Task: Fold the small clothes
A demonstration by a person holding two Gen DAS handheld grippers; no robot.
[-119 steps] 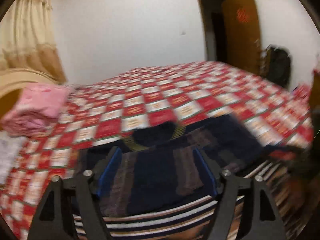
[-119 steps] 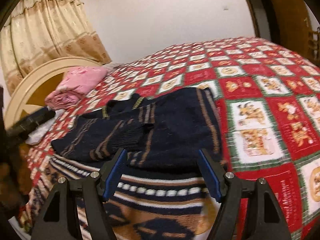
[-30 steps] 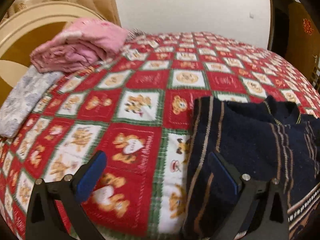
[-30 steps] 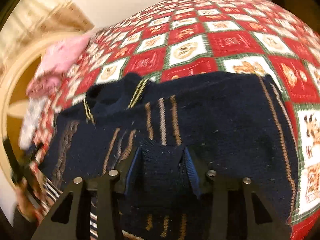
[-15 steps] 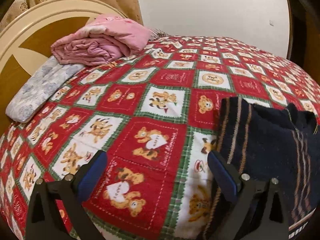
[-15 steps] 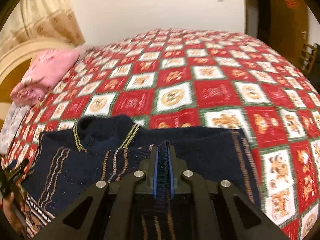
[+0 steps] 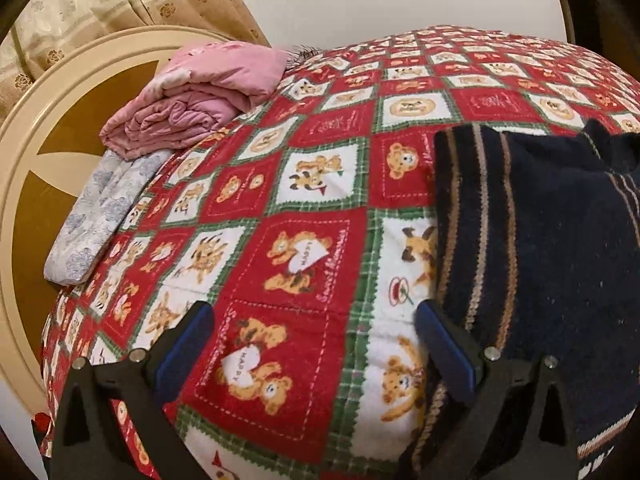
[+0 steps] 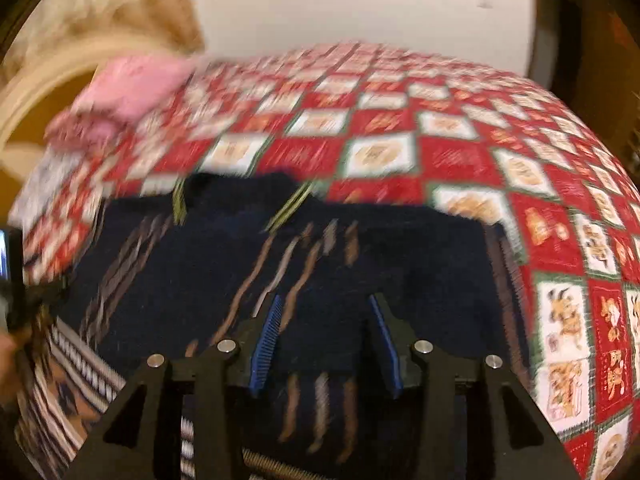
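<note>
Sweater [image 8: 360,256], navy with brown stripes, lies flat on the bed's red teddy-bear quilt [image 7: 304,216], collar toward the far side. My right tongs [image 8: 326,344] have just been opening, jaws apart over the sweater's middle, cloth below them, nothing pinched. My left tongs [image 7: 316,344] stand wide open above bare quilt, right finger at the sweater's left edge, holding nothing. Pink folded blanket [image 7: 196,96] and grey patterned pillow [image 7: 96,216] near the headboard [image 7: 24,184]. Right view blurred.
</note>
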